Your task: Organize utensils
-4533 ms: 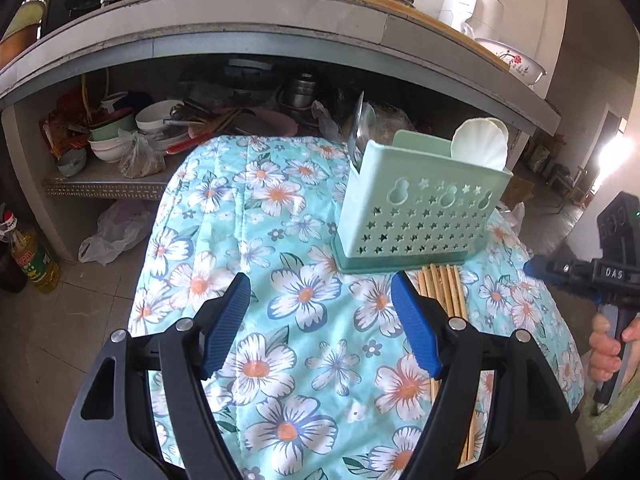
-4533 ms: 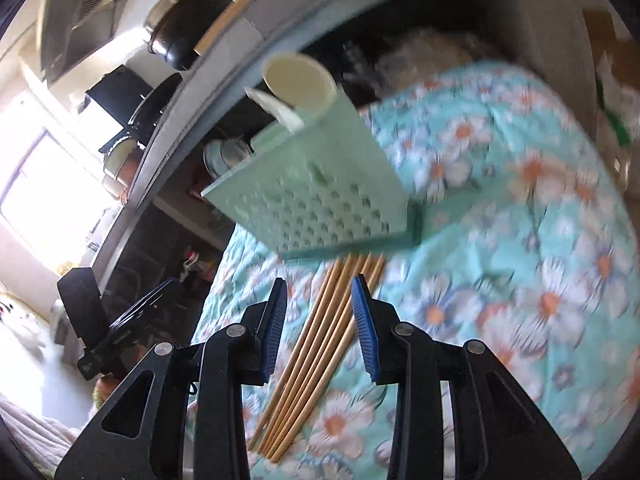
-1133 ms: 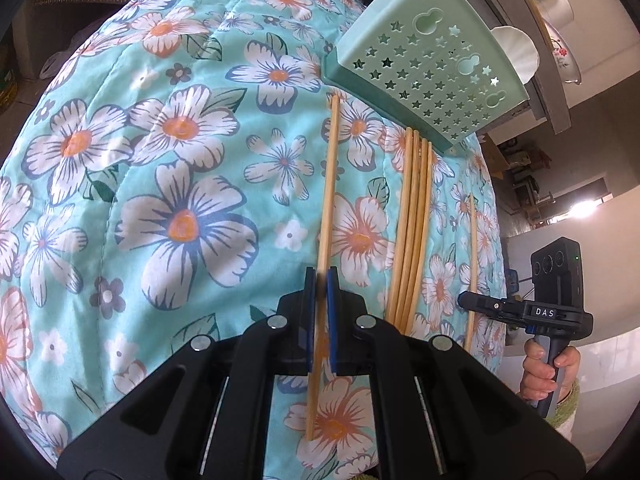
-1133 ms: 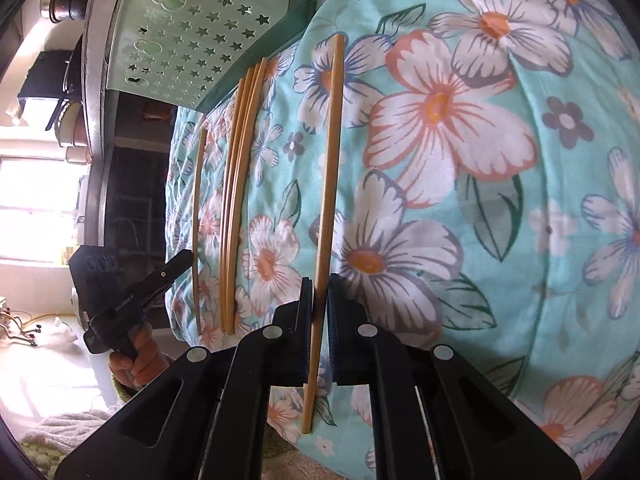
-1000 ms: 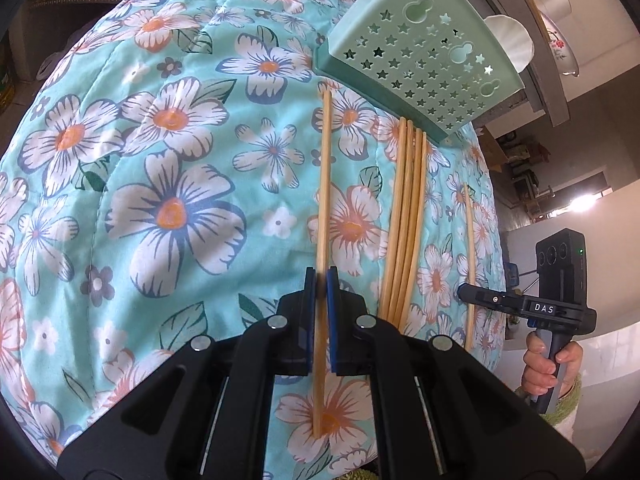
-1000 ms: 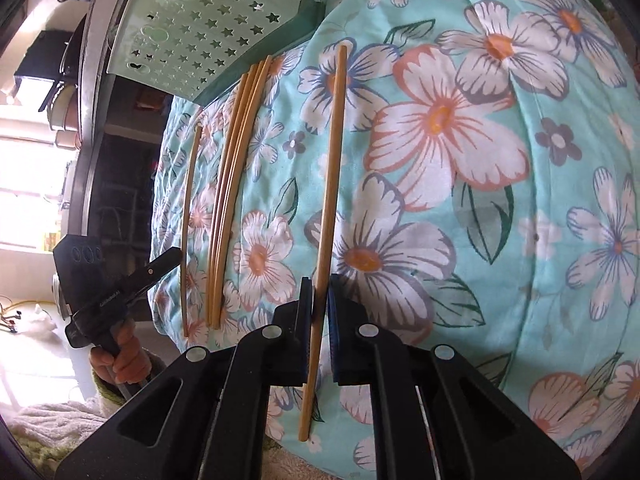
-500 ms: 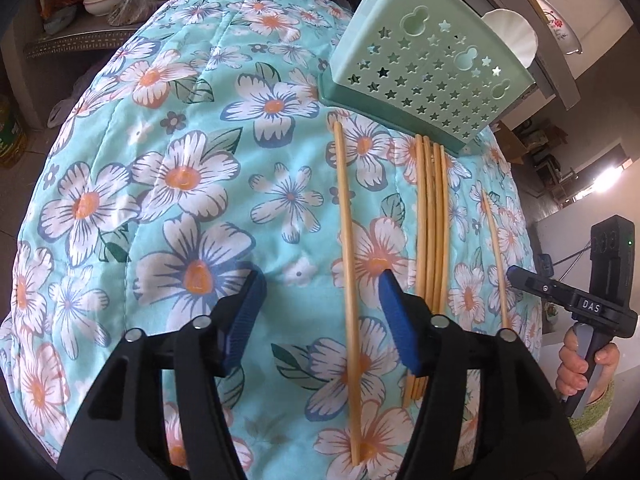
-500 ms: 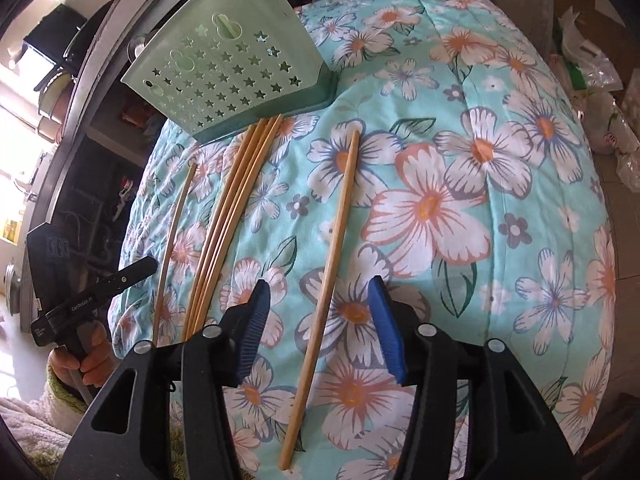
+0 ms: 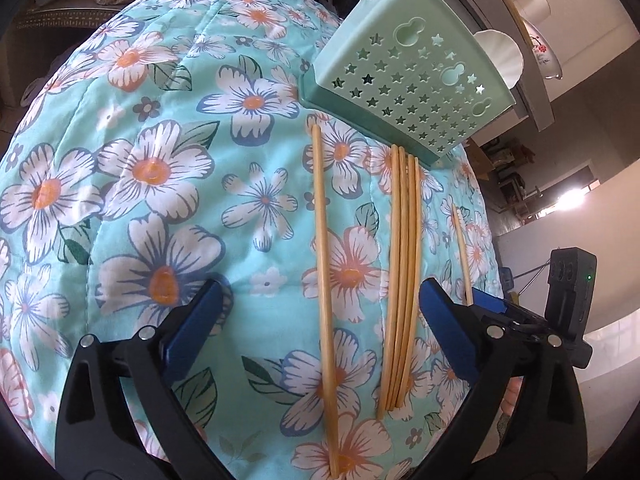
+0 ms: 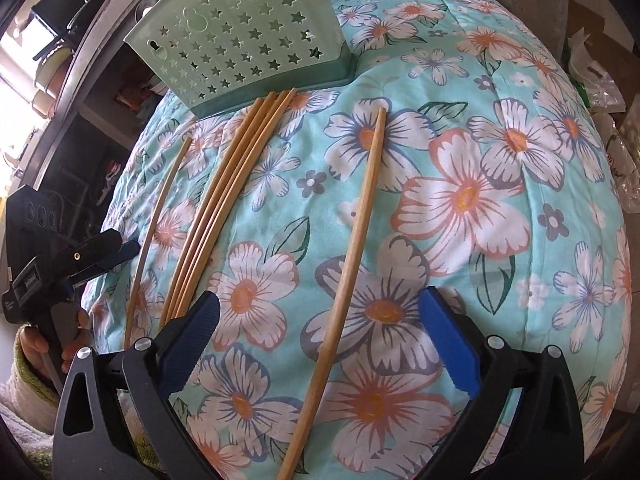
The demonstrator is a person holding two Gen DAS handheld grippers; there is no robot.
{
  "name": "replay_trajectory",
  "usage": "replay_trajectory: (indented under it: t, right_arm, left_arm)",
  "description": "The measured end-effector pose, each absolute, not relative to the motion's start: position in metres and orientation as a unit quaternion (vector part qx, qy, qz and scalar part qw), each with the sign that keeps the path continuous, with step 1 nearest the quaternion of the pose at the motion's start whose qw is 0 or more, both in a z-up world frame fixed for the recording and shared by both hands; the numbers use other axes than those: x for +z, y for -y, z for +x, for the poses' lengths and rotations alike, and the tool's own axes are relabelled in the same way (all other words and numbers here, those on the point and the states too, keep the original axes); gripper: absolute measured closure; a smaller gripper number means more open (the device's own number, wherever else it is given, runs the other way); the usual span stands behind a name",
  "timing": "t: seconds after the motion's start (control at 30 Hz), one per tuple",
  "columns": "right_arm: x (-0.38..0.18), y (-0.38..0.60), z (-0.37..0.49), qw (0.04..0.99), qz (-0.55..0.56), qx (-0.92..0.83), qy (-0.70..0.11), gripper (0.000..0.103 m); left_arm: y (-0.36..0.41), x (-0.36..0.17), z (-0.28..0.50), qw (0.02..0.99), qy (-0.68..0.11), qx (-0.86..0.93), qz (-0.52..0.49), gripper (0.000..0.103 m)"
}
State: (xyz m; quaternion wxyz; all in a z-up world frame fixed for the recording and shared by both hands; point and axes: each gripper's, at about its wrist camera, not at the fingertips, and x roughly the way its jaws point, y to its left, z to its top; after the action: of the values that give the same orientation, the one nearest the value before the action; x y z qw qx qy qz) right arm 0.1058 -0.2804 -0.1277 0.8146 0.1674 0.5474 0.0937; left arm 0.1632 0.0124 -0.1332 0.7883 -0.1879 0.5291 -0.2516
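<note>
Chopsticks lie on the flowered cloth point(image 9: 132, 208), none in the green holder point(image 9: 404, 92) at its far end. 1 chopstick point(image 9: 324, 280) rests alone between the left gripper point(image 9: 316, 328), whose jaws have just spread wide and touch nothing. Another point(image 10: 352, 268) lies between the right gripper point(image 10: 320, 336), likewise just opened. A bundle point(image 9: 400, 280) sits between them, nothing blocking the holder. Sorting looks barely begun.
</note>
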Motion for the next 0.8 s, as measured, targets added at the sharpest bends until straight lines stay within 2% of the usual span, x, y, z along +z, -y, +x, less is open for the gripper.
replay_trajectory:
  t: [0.17,0.8]
  right_arm:
    - [-0.128,0.28,0.105,0.818,0.161,0.09,-0.545,0.006]
    - [-0.126,0.315,0.1,0.8,0.268,0.119,-0.524,0.006]
  left_arm:
    - [-0.01,-0.133,0.164,0.786,-0.535,-0.257,-0.174,0.008]
    - [-0.017,-0.134,0.166,0.778,-0.535,-0.272,-0.183,0.008]
